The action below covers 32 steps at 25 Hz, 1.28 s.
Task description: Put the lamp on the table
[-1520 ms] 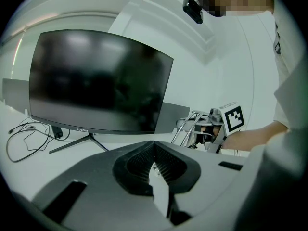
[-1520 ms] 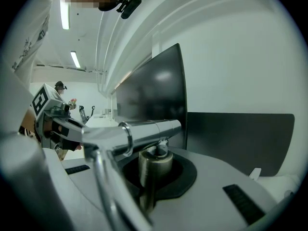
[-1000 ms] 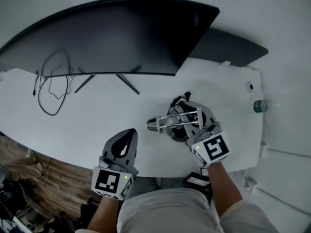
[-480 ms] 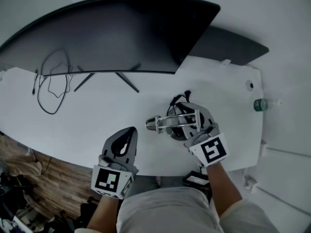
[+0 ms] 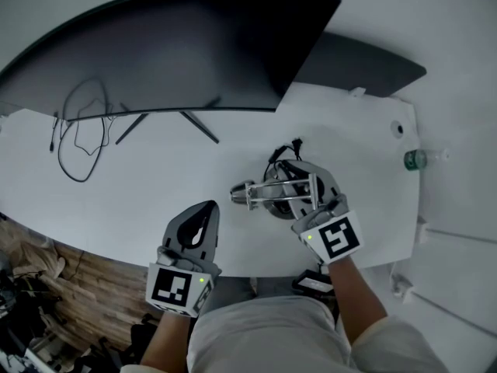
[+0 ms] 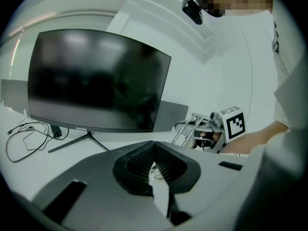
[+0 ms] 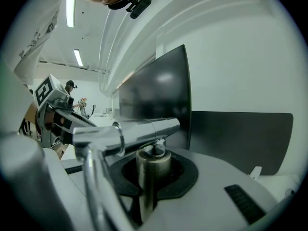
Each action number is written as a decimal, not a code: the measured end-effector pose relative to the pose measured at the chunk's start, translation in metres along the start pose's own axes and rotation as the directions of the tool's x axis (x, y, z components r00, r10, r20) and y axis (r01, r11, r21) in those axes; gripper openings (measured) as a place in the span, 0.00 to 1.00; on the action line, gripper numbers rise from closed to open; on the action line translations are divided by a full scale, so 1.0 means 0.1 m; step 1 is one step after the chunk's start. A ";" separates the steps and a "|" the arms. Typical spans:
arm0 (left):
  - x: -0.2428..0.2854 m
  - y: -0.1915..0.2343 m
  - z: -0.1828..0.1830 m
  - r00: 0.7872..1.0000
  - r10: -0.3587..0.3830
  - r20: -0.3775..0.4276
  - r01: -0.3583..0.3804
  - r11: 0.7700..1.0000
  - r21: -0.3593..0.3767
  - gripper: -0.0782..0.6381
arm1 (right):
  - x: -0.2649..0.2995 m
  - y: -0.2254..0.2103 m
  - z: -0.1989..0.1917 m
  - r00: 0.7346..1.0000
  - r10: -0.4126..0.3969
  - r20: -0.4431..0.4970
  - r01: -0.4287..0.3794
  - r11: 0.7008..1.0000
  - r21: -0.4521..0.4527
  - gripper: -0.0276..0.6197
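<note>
The lamp (image 5: 268, 195) is chrome with thin jointed arms, a dark round base and a black cord. It is folded low on the white table (image 5: 155, 181), right of the middle; whether its base rests on the top I cannot tell. My right gripper (image 5: 304, 179) is shut on the lamp's upright chrome post (image 7: 153, 172), with a level chrome tube (image 7: 139, 131) just above the jaws. The left gripper (image 5: 208, 208) hovers by the table's front edge, to the lamp's left, shut with nothing in it. From the left gripper view the lamp (image 6: 192, 129) shows at the right.
A wide curved monitor (image 5: 155, 53) on thin legs fills the back of the table. A loose black cable (image 5: 81, 134) lies at the left. A dark panel (image 5: 357, 64) stands behind on the right, and a green bottle (image 5: 414, 160) sits beyond the right edge.
The right gripper and the lamp have shifted very slightly left. The left gripper has stayed put.
</note>
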<state>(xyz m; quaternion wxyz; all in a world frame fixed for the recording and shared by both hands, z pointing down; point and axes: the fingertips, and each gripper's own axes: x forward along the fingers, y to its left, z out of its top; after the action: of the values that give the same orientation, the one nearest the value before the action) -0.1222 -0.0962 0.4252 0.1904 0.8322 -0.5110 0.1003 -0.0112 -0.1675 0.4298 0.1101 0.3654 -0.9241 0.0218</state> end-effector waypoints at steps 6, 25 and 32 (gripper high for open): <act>-0.01 0.00 0.01 1.000 0.000 0.007 0.000 1.000 0.008 0.11 | -0.02 0.02 -0.02 1.000 0.004 0.020 -0.004 1.000 0.013 0.10; -0.10 -0.17 -0.03 1.000 -0.016 0.009 0.015 1.000 0.005 0.11 | -0.14 0.09 -0.06 0.997 0.052 0.057 -0.051 0.999 -0.013 0.13; -0.13 -0.19 -0.03 1.000 -0.016 0.012 0.015 1.000 0.009 0.11 | -0.20 0.10 -0.11 0.997 0.055 0.048 -0.055 0.998 -0.018 0.27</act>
<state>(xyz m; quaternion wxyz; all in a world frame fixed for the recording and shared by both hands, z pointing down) -0.1107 -0.0768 0.4194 0.1844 0.8376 -0.5052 0.0961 -0.0020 -0.1457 0.4366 0.0901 0.3393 -0.9363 0.0084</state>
